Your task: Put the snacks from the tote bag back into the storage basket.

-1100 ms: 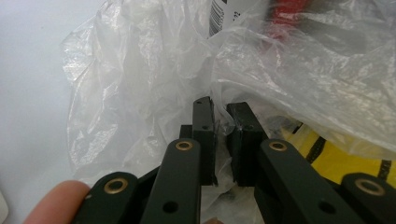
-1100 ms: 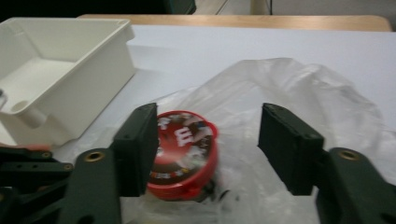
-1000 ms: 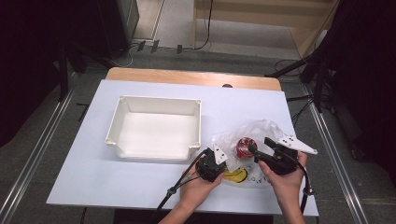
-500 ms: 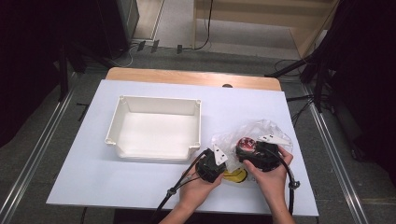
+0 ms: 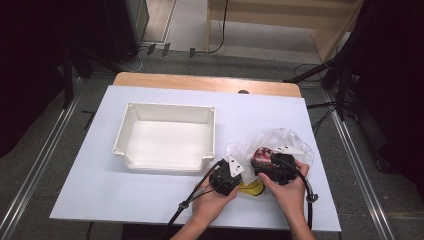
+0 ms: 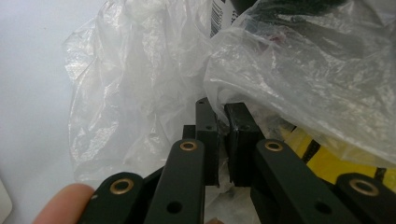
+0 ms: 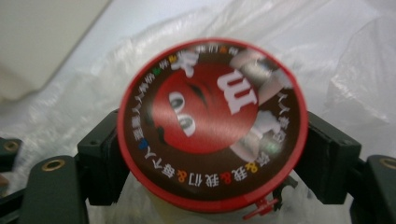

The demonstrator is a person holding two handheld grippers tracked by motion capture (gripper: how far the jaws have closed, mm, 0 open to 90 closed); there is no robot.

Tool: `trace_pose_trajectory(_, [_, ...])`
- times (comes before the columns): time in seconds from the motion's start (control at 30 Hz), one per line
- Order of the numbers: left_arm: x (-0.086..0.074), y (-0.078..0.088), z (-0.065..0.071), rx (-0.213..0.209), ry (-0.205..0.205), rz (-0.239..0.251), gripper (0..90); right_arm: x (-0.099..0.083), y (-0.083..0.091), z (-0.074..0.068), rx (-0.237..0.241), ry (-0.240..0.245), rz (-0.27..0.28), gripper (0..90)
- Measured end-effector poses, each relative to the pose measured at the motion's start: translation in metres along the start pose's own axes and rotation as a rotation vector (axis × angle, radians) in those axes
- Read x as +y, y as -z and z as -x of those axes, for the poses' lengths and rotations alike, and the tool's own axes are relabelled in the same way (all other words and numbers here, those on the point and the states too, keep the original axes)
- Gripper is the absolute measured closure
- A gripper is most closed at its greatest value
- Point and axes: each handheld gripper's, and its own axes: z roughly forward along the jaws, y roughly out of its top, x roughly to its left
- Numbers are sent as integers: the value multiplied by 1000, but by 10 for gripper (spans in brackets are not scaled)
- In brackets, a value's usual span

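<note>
White table (image 5: 165, 200), one bin (image 5: 167, 137), one plastic bag (image 5: 287, 140), one red-lidded tub (image 7: 212, 123), two grippers.

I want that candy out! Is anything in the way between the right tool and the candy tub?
No. The right tool already has the candy tub between its jaws, inside the plastic bag.

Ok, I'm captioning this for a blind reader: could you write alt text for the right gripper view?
A round candy tub with a red-rimmed lid showing a red cartoon candy face sits between the right gripper's two black jaws, which flank its sides. It stands among crinkled clear plastic bag, with the corner of a white bin at upper left.
</note>
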Motion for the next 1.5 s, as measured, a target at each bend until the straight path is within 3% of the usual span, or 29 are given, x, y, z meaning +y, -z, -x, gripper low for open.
trace_pose_trajectory(0.1, [0, 0, 0, 0, 1, 1, 858, -2, 0, 0, -9, 0, 14, 231])
trace_pose_trajectory(0.2, [0, 0, 0, 0, 2, 2, 858, -1, 5, -2, -49, 19, 43, 256])
trace_pose_trajectory(0.33, [0, 0, 0, -1, 2, 1, 859, -1, 6, 1, -18, -5, 43, 258])
trace_pose_trajectory(0.7, [0, 0, -1, -4, 4, 2, 856, 7, 24, -2, -19, 22, 106, 258])
trace_pose_trajectory(0.83, [-1, 3, -2, -21, 11, 27, 835, 10, 31, -1, -18, 21, 126, 258])
trace_pose_trajectory(0.93, [-1, 6, -5, -48, 38, 49, 753, 13, 37, 0, -14, 27, 140, 258])
trace_pose_trajectory(1.03, [-2, 14, -8, -77, 63, 108, 649, 14, 40, -1, -9, 36, 144, 258])
trace_pose_trajectory(1.23, [-6, 30, -13, -132, 58, 170, 511, 15, 41, -1, -4, 51, 143, 258])
trace_pose_trajectory(1.5, [-13, 52, -20, -117, 84, 190, 307, 15, 43, -2, 3, 57, 146, 258])
